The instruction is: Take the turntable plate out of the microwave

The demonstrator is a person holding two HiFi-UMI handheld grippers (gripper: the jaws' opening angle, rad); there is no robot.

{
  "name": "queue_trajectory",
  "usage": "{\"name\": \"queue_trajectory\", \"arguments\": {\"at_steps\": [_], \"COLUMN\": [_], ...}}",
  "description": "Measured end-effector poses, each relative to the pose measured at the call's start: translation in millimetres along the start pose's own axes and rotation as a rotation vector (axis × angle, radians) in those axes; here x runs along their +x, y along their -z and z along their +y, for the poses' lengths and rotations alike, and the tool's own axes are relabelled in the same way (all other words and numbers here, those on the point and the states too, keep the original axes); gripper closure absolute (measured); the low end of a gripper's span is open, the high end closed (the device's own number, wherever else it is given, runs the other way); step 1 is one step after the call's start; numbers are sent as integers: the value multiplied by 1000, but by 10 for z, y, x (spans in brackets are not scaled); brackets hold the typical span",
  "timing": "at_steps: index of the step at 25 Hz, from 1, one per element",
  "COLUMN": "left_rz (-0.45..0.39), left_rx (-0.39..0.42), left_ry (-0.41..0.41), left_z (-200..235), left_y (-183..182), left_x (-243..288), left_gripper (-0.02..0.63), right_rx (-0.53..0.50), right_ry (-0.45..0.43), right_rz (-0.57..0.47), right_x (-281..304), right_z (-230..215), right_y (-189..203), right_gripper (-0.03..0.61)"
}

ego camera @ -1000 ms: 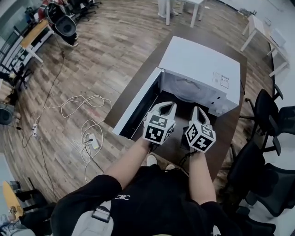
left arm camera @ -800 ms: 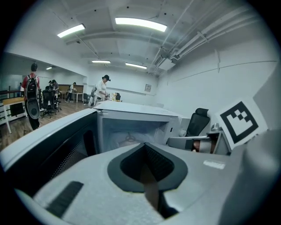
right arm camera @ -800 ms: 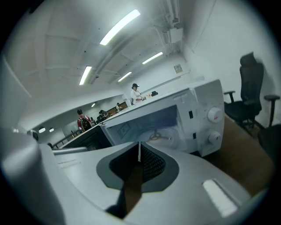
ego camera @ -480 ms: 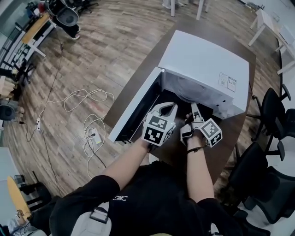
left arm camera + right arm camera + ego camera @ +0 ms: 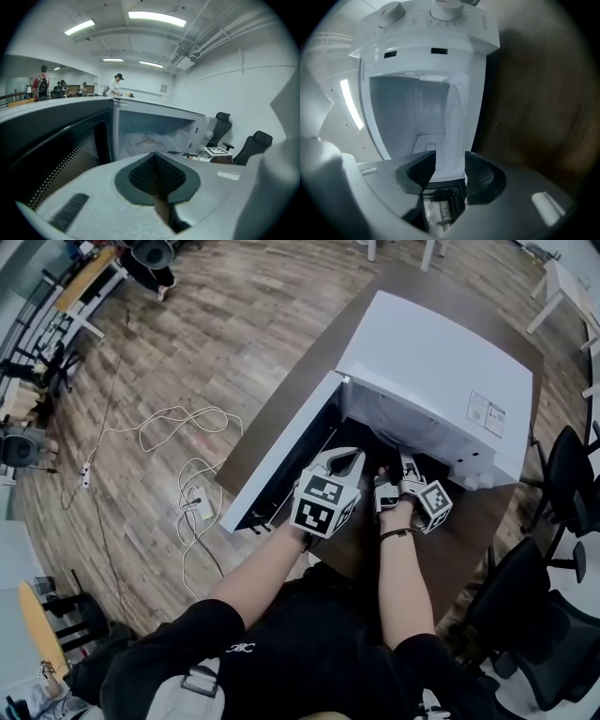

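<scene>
Microwave [image 5: 441,381], white and boxy, stands open. Left gripper [image 5: 345,459] is clenched empty; right gripper [image 5: 405,467] has just been opening its jaws, holding nothing.

- The microwave [image 5: 441,371] is a white box standing upright on the dark table [image 5: 286,404]. Its door [image 5: 281,460] is swung wide open to the left, and the cavity faces the near side.
- The turntable plate [image 5: 146,139] is pale, round glass lying flat on the cavity floor, with a three-armed hub showing through its middle.
</scene>
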State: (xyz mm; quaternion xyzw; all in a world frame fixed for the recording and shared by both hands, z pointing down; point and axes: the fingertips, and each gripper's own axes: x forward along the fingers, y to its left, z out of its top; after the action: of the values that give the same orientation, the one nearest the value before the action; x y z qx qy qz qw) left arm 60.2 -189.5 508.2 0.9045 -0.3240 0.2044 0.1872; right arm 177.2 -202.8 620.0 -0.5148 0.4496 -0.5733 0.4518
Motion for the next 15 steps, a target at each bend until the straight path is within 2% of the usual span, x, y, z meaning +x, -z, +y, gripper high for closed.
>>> {"name": "queue_trajectory", "arguments": {"at_steps": [6,15], "left_rz": [3,20], "left_rx": [-18,-9], "left_ry": [-8,-8], "left_z": [22,-21], "left_y": [35,97], "left_x": [20,-18], "left_gripper": [606,606], "right_rx": [53,18], "right_ry": [-60,-82], "right_rz": [-45,-10], "right_x": [134,277], "right_z": [-4,-13], "right_y": [-108,-120], "right_gripper": [380,405]}}
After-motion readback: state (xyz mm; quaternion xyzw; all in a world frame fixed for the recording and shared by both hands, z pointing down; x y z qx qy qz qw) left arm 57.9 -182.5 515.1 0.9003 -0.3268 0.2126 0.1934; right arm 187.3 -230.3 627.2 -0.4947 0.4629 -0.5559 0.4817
